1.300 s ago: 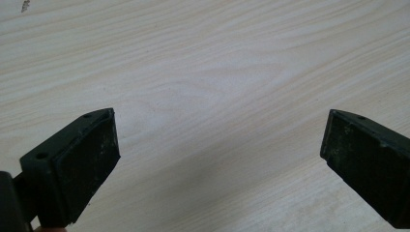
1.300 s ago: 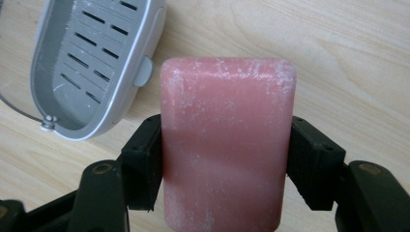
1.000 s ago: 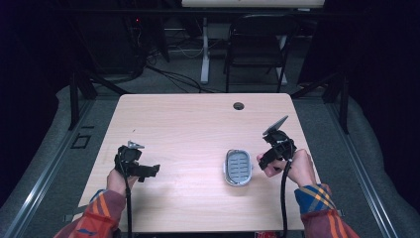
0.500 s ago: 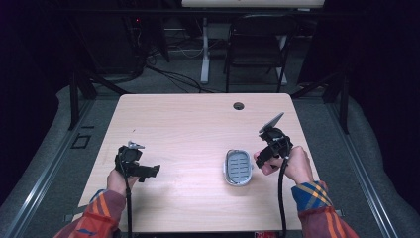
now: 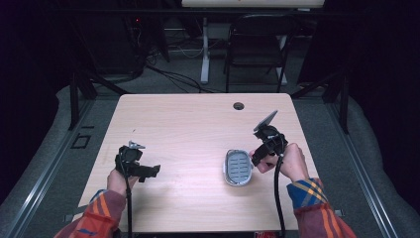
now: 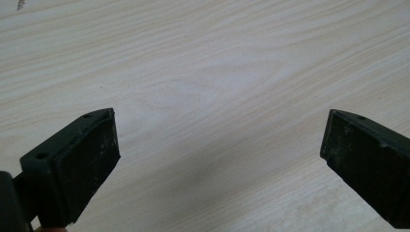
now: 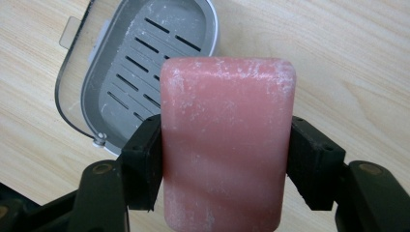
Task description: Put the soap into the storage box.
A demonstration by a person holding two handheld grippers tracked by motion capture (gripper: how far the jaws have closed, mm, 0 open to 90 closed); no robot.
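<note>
Soap — a pink rectangular bar of soap [image 7: 227, 145] — sits clamped between the jaws of the right gripper [image 7: 227, 159], pads pressing its two long sides. It hangs just beside and above the grey oval plastic soap dish [image 7: 154, 63] with a slotted tray and a clear lid folded open on the light wooden table [image 5: 198, 129]. To do this step well, I judge the bar should be lined up lengthways with the dish, lowered until it rests flat on the slots, and only then let go. The left gripper [image 6: 217, 159] idles well apart from the dish, jaws wide with nothing between them. Against the earlier frames, the right gripper has drifted slightly nearer the dish — the left one has not moved.
</note>
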